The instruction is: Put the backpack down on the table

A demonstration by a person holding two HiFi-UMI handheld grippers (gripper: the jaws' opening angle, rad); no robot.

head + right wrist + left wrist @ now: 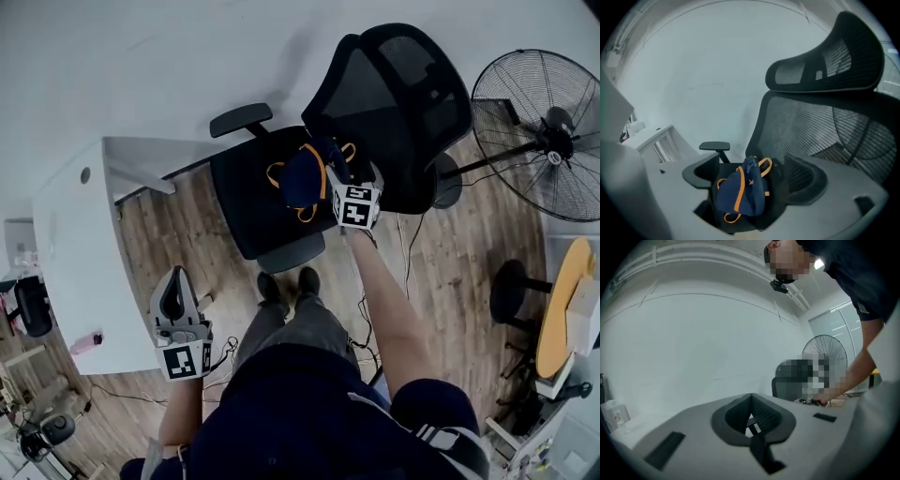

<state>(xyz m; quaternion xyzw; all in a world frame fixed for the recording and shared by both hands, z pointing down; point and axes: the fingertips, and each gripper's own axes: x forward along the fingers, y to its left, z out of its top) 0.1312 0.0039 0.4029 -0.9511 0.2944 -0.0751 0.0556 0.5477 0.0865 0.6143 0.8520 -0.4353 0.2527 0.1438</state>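
On chair seat (246,202) near backrest (398,103), backpack (302,178), right tool (753,174) jaws apart

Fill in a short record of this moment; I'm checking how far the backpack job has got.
backpack: navy, orange trim, lying on the chair
chair: black mesh, beside the white table
right gripper: jaws apart, backpack between them, not gripped
left gripper: jaws together, empty
progress: backpack not yet lifted
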